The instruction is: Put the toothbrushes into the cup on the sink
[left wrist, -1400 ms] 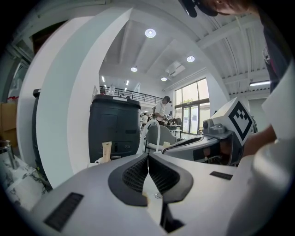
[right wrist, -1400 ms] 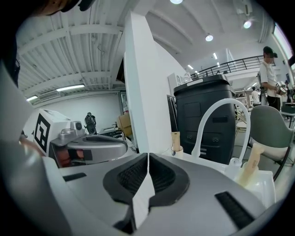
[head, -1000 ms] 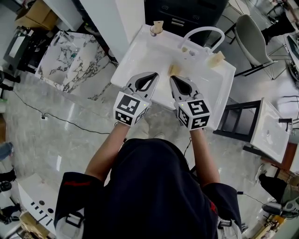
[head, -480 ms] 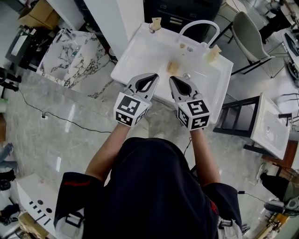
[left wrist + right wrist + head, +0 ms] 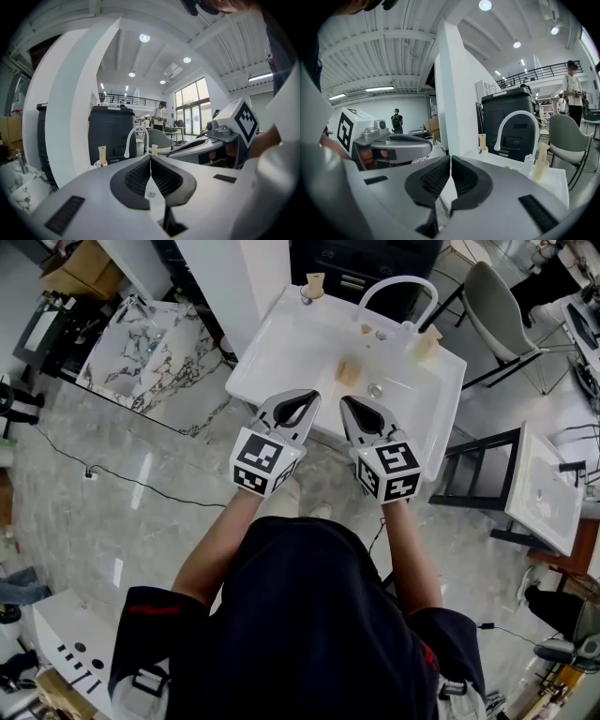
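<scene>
Head view: the left gripper (image 5: 309,397) and the right gripper (image 5: 345,401) hang side by side at the near rim of the sink (image 5: 281,343), both with their tongs pressed together on nothing. A second ago their tips reached over the basin. Now the sink lies farther off, so the hands have drawn back. The cup (image 5: 312,296) stands at the far left corner with a beige stick upright in it. A basin stick (image 5: 349,371) lies near the drain, and a corner stick (image 5: 427,343) stands far right, beyond the faucet (image 5: 398,279). They are too small to confirm as toothbrushes.

Left gripper view: the pads meet along one seam with nothing between them, and the cup shows far off, left of the faucet.

Right gripper view: these pads are likewise closed and empty. No brush is being carried, so the sticks outside the cup stay where they are.
</scene>
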`<state>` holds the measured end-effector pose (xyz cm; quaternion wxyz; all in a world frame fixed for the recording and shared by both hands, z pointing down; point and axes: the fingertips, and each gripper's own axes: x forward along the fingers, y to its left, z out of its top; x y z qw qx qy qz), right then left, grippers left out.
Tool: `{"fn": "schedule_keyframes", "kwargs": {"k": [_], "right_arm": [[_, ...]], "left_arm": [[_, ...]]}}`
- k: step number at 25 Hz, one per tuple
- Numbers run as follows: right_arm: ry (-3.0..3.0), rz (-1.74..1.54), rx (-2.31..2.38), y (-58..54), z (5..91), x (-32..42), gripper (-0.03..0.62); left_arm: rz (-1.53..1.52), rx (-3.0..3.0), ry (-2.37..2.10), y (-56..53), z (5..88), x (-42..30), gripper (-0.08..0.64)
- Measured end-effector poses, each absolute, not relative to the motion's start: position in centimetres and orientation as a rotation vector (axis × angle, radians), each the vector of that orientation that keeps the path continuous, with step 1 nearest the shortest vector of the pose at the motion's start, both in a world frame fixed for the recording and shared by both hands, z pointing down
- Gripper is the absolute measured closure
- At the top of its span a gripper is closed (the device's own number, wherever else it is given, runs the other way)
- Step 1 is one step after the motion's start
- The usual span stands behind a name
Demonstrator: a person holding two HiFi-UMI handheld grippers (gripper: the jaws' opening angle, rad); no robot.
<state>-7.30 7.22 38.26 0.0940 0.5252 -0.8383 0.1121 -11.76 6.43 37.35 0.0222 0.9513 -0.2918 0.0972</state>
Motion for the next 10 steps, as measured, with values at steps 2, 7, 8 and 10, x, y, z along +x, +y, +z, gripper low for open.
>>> {"fn": "schedule_keyframes", "kwargs": {"k": [2,7,8,10], "right_arm": [[-2.482,0.33,1.556,7.5,38.4,-7.3,0.555],[-2.486,0.329,1.543,8.2,38.7,-7.8,0.555],[-2.486,0.327,1.541,8.4,38.7,-7.9,0.555],[-2.488,0.324,1.538,8.8,38.7,-8.2,0.555]], "left_arm": [[0.299,2.947,-0.905,6.8,37.3,-11.9,0.543],[0.283,2.933,-0.94,7.1,37.3,-12.9,0.544],[0.281,2.93,-0.947,7.2,37.4,-13.2,0.545],[0.282,2.93,-0.96,7.5,37.4,-13.7,0.544]]}}
